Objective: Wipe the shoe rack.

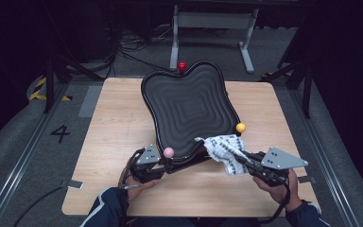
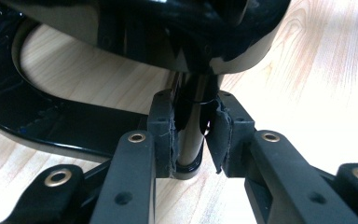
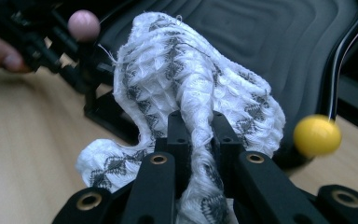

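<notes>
A black ribbed tray with a wavy rim stands tilted on a black stand at the table's middle. Red, yellow and pink balls sit at its corners. My left gripper is at the near left corner, under the pink ball. In the left gripper view, my left gripper is shut on the stand's glossy black post. My right gripper is shut on a white patterned cloth, which lies against the tray's near right edge. In the right gripper view the cloth bunches between the jaws of my right gripper, beside the yellow ball.
The wooden table has bare room left, right and in front of the tray. The stand's curved black base rests on the wood. Beyond the table are a grey floor with cables and a white frame.
</notes>
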A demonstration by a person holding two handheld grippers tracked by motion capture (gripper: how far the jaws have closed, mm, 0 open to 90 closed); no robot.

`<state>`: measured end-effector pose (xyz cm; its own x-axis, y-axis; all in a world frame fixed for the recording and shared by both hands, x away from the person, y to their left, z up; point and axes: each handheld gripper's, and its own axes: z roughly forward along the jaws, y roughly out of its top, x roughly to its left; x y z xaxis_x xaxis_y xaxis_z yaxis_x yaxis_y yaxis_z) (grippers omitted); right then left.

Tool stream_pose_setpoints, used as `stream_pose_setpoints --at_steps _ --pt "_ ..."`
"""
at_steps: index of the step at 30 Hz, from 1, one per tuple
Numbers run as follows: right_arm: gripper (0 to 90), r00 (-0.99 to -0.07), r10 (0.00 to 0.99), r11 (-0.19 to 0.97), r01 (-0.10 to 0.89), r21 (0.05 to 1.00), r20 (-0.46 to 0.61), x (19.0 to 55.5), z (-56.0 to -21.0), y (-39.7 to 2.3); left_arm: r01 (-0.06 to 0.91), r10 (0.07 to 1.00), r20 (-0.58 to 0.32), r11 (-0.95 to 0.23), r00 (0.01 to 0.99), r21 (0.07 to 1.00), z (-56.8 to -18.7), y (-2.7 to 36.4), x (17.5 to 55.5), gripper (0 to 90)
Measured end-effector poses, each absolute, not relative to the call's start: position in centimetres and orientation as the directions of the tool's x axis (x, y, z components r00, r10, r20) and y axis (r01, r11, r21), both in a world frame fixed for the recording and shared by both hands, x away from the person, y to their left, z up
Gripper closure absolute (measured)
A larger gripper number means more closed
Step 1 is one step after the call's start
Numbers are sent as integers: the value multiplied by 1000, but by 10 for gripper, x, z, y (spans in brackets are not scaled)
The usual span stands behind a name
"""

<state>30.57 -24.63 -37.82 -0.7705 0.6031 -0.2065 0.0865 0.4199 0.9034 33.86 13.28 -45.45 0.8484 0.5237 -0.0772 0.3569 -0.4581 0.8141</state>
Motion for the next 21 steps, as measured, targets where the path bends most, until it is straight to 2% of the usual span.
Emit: stream_pose_setpoints --at_steps 6,11,15,21 --pt "816 -730 643 413 76 908 -232 332 -369 -227 350 519 -67 -469 852 811 -456 133 340 725" --pt "815 -678 675 456 73 887 -291 353 -367 -212 367 517 -99 -448 850 815 -457 134 341 728" --pt "815 -662 684 490 106 865 -306 365 -373 -203 362 512 -94 -454 854 814 -457 134 342 727" --pt "815 -623 727 497 190 847 -287 374 -388 -212 346 507 -72 -470 859 812 -456 132 342 731"
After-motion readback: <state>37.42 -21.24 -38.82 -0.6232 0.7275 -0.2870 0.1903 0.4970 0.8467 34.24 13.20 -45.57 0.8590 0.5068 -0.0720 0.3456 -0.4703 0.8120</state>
